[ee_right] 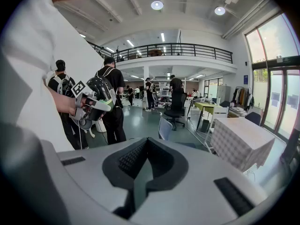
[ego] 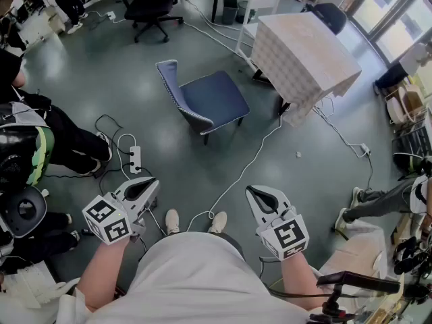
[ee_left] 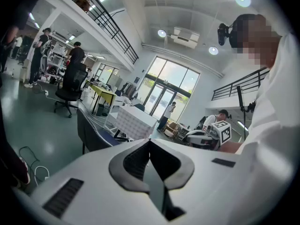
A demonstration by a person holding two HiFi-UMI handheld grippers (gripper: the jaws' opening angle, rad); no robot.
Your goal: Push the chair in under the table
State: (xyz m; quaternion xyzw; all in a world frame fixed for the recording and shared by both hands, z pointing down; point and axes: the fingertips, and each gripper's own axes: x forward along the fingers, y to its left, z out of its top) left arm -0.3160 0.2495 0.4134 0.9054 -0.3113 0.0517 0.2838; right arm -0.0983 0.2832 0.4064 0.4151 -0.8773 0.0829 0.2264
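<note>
No legible words, brands or numbers in any view. The only printed marks are black-and-white square code patterns. One set is on the marker cube [ego: 108, 220] of the left gripper [ego: 151, 182], near left. The other is on the second cube [ego: 289, 237] of the right gripper [ego: 250, 190], near right. These are patterns, not letters. On the far right wall beside the windows hangs a small blue sign [ee_right: 245, 79], too small to read.

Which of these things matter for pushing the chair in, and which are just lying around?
For the job: blue padded chair; table draped in pale checked cloth; left gripper and right gripper, both shut, empty.
Just lying about: white power strip; white floor cable; black wheeled office chair.
</note>
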